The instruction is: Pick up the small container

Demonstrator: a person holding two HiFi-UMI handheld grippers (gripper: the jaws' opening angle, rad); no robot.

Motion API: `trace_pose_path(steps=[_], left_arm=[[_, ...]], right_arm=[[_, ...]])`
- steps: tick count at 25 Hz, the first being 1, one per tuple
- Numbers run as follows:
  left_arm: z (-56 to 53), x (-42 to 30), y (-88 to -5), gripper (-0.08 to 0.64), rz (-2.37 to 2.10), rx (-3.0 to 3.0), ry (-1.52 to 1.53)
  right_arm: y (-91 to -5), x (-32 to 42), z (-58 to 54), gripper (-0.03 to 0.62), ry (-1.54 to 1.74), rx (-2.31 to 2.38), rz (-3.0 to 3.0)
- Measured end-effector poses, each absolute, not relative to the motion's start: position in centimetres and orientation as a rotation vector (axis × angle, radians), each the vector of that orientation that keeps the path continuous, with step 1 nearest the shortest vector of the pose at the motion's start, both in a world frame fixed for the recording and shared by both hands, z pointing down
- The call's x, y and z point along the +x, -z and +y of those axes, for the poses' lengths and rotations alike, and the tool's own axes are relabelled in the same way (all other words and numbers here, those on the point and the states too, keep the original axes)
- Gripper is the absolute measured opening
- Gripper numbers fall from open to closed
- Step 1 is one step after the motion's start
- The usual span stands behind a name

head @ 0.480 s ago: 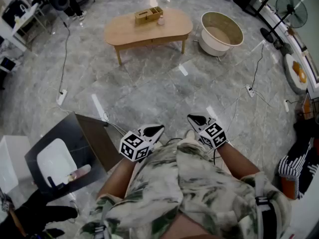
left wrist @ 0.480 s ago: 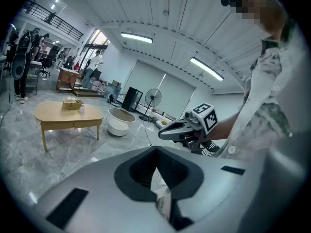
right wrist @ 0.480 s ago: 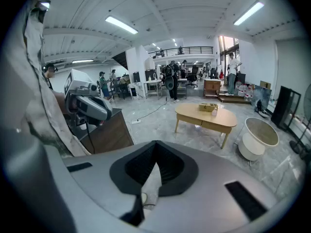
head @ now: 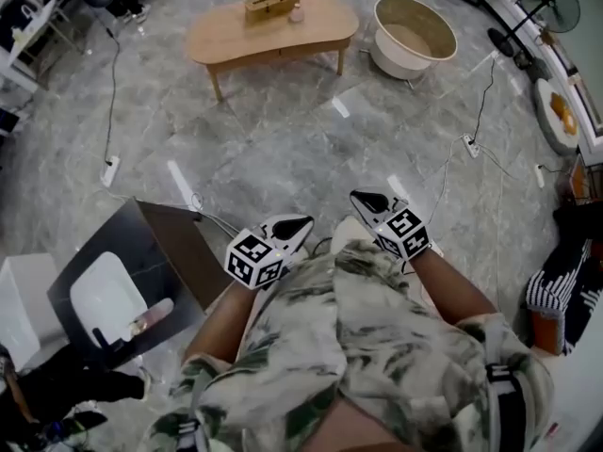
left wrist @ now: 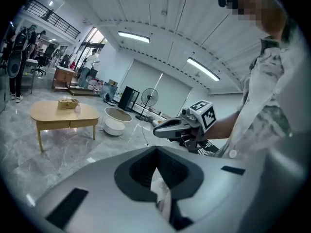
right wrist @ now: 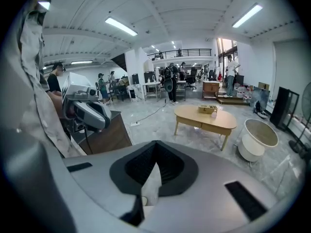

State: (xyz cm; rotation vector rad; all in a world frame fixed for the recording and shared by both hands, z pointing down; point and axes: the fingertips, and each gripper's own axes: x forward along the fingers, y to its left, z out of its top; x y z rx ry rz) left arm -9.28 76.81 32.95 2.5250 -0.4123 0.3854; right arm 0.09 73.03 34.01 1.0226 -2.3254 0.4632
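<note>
The left gripper (head: 294, 224) and right gripper (head: 367, 199), jaws closed on nothing, hang side by side, well apart from the oval light-wood tabletop (head: 236, 36).

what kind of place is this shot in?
Probably a big open workshop or lab hall with a home-style corner staged in it: a mezzanine walkway over desks with people, a wooden coffee table on stone-look floor, and a loose power strip.

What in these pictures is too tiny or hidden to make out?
The small pale container on the light wooden oval table: too small and far in every view to tell its material.
The black-and-white striped object: cut off by the head view's right edge.
</note>
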Motion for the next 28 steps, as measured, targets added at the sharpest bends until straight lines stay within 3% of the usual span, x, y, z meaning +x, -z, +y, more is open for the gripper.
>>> trace_pose_path(steps=[6,8,9,28], left_arm=[[74.6,-8.6,-32.9,0.021,-0.413,2.515,-0.376],[73.4,-8.4,-33.1,0.021,-0.425,2.507,-0.382],[72.7,-8.4,-33.2,0.021,-0.432,2.503,-0.386],[54.0,0.1,-32.9,0.021,-0.468,2.484,-0.482]], right_arm=[[-33.1,1.4,69.3,0.031,-0.466,1.115,-2.389],[-33.0,2.0,67.4,0.15,-0.454,1.155,-2.412],[-32.9,2.3,66.4,0.173,-0.443,1.173,-2.419],[-35.3,9.4,45.9,0.175,-0.4,1.076,-2.434]])
